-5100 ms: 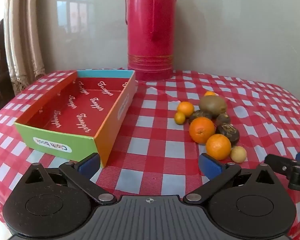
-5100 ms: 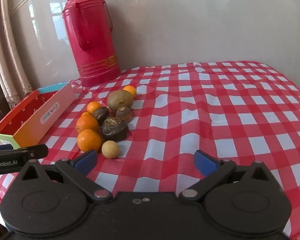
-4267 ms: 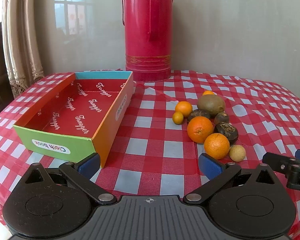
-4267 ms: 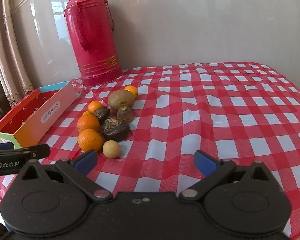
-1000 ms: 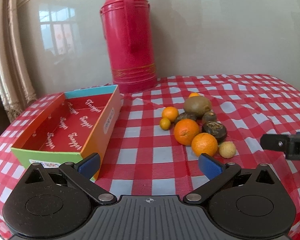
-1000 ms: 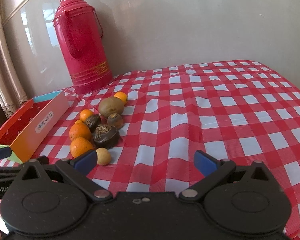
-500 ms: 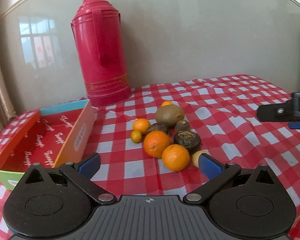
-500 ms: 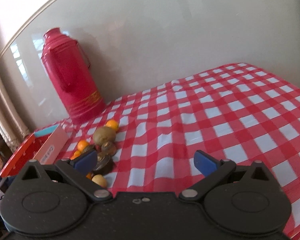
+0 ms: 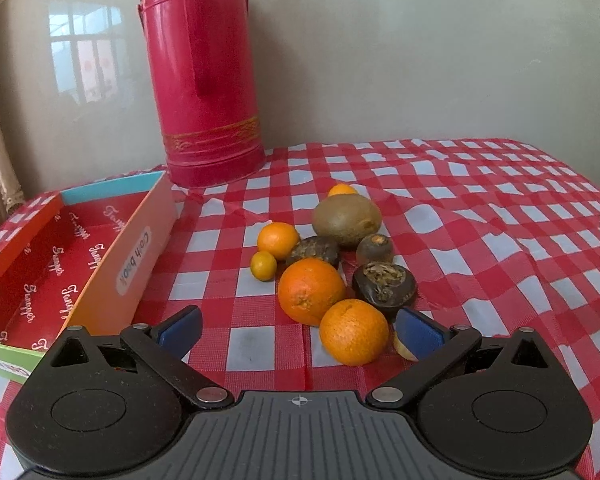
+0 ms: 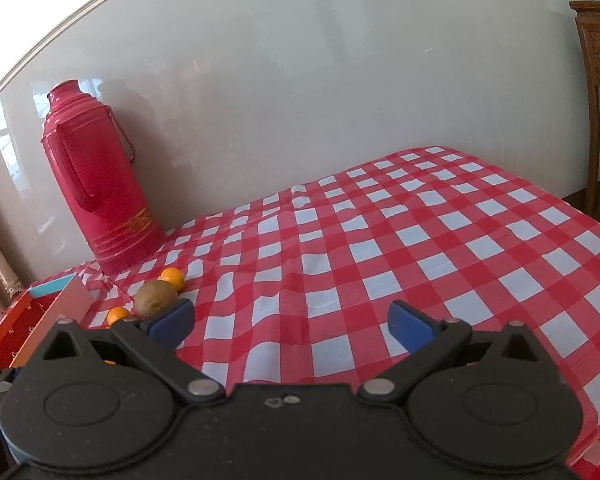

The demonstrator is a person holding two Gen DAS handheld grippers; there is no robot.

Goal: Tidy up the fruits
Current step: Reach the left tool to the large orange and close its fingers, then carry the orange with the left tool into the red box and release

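A pile of fruit lies on the checked cloth: two big oranges (image 9: 311, 289) (image 9: 353, 331), a kiwi (image 9: 347, 220), small mandarins (image 9: 278, 239), a kumquat (image 9: 263, 265), dark fruits (image 9: 384, 287) and a pale small fruit half hidden behind my left gripper's right pad. My left gripper (image 9: 300, 328) is open and empty, low over the cloth, with the near orange between its pads. The open red-lined box (image 9: 60, 248) stands left of the fruit. My right gripper (image 10: 290, 322) is open and empty, raised and off to the right; the kiwi (image 10: 155, 298) and two mandarins show by its left pad.
A tall red thermos (image 9: 204, 76) stands at the back by the wall, behind the box and fruit; it also shows in the right wrist view (image 10: 100, 184). The cloth (image 10: 420, 248) stretches right to the table edge. A wooden furniture piece (image 10: 596, 80) stands at the far right.
My left gripper has moved right and forward, closing in on the fruit pile. My right gripper has lifted and pulled back to the right, so the fruit sits lower and smaller in its view.
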